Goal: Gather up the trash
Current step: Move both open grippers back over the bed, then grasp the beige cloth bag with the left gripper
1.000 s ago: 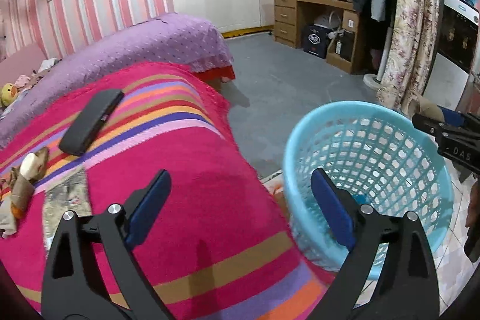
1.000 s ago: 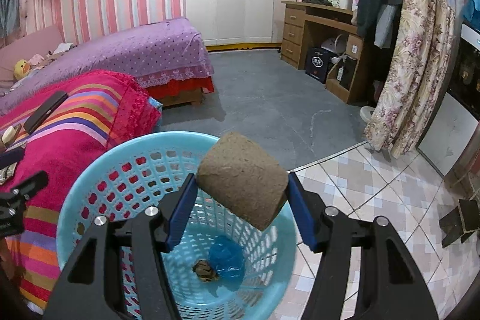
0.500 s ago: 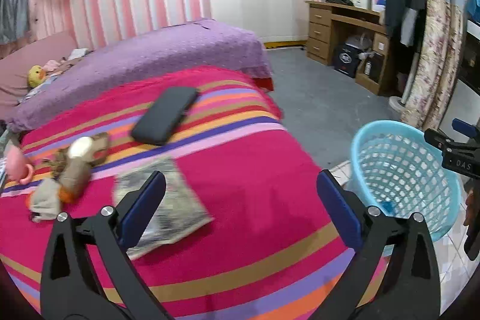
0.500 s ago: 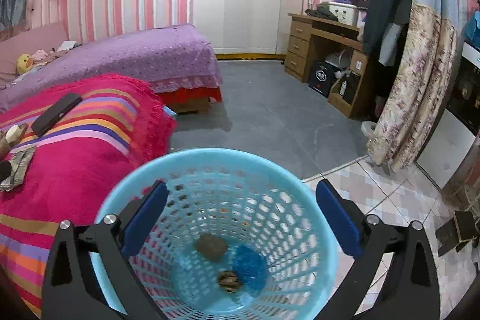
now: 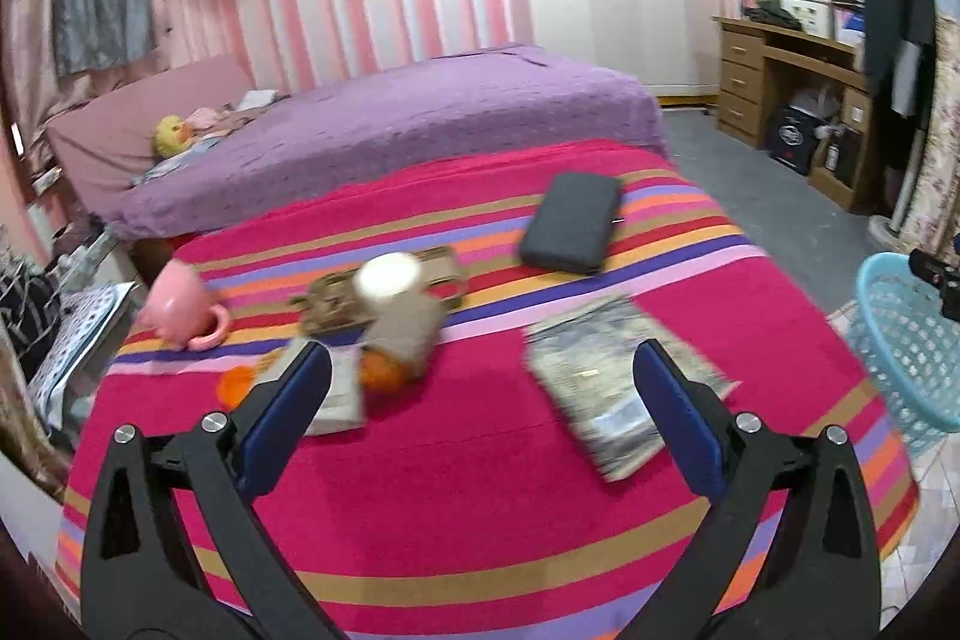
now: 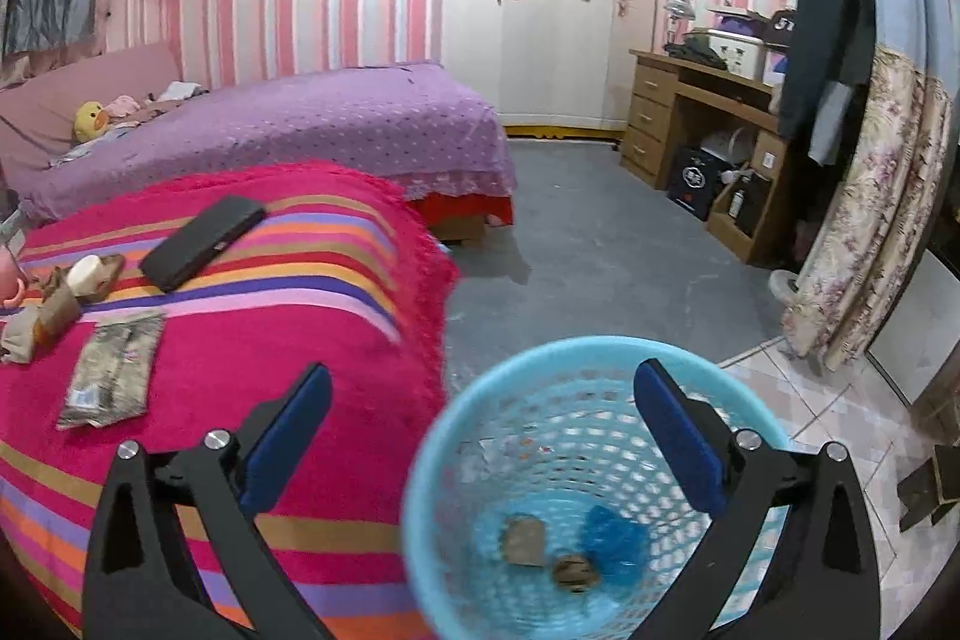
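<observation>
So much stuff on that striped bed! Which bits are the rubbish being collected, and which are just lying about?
Part of the job:
- light blue plastic mesh basket, three scraps already inside
- flat crinkled grey wrapper on the striped blanket
- pile of brown paper scraps and a cardboard tube

Probably just lying about:
- dark rectangular case
- pink cup
- yellow duck toy

Striped blanket [image 5: 480,490]: bears a flat pouch [image 5: 612,388] at right, a case [image 5: 570,223] behind it, a paper cup [image 5: 399,322] among wrappers at centre-left, a mug [image 5: 177,304] at far left. Bed [image 6: 300,118]: behind the blanket. Basket [image 6: 456,460]: on the floor right of the blanket; holds a brown lump [image 6: 524,540], a small ball [image 6: 575,572] and a crumpled bag [image 6: 615,538]. Desk [image 6: 690,112]: far right, at the wall.
</observation>
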A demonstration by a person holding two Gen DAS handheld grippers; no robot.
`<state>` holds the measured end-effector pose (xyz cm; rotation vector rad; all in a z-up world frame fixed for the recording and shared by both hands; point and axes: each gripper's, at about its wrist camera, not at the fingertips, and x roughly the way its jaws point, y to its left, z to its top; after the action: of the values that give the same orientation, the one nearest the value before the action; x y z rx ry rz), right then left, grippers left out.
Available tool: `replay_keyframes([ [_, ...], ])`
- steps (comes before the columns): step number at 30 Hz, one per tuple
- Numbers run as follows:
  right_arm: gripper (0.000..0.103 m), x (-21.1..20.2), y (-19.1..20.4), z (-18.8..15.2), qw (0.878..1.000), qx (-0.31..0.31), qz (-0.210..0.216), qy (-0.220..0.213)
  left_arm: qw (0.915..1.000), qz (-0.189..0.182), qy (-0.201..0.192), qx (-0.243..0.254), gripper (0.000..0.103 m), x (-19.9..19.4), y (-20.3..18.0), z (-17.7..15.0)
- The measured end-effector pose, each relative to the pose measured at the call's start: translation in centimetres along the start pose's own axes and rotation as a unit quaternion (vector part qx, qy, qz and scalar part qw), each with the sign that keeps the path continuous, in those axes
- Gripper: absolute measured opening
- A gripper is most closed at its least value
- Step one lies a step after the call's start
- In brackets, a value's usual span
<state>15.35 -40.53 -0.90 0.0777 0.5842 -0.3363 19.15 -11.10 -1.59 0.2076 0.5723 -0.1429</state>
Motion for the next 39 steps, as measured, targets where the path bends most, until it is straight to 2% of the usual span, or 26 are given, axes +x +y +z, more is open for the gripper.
replay_keyframes([
  [8,0.098,0.9,4.8,0.1,0.999,0.008,0.031,0.011,0.9994,0.015,0.030,-0.009,0.097,2.4,4.3,-2.3],
  [14,0.098,1.8,7.8,0.1,0.999,0.010,0.045,0.021,0.9990,0.024,0.035,-0.017,0.097,2.9,6.5,-3.4],
  [18,0.098,2.1,9.6,0.0,0.999,-0.011,0.043,0.025,0.9973,0.017,0.056,-0.044,0.097,3.9,8.3,-4.3],
  [25,0.098,2.5,11.5,-0.3,0.998,-0.028,0.044,0.032,0.9942,0.026,0.086,-0.059,0.097,6.1,11.1,-5.4],
  [29,0.098,2.8,11.9,-0.2,0.998,-0.026,0.050,0.039,0.9930,0.043,0.097,-0.052,0.097,7.3,11.6,-5.5],
  [34,0.098,3.4,12.8,-0.3,0.997,-0.027,0.054,0.045,0.9938,0.024,0.092,-0.059,0.093,8.2,11.1,-4.5],
  [37,0.098,3.7,13.7,-0.3,0.996,-0.032,0.061,0.048,0.9939,0.013,0.096,-0.052,0.088,8.9,10.1,-4.0],
  [39,0.098,3.7,14.4,-0.3,0.996,-0.038,0.064,0.048,0.9935,0.017,0.105,-0.041,0.080,9.7,9.4,-3.9],
])
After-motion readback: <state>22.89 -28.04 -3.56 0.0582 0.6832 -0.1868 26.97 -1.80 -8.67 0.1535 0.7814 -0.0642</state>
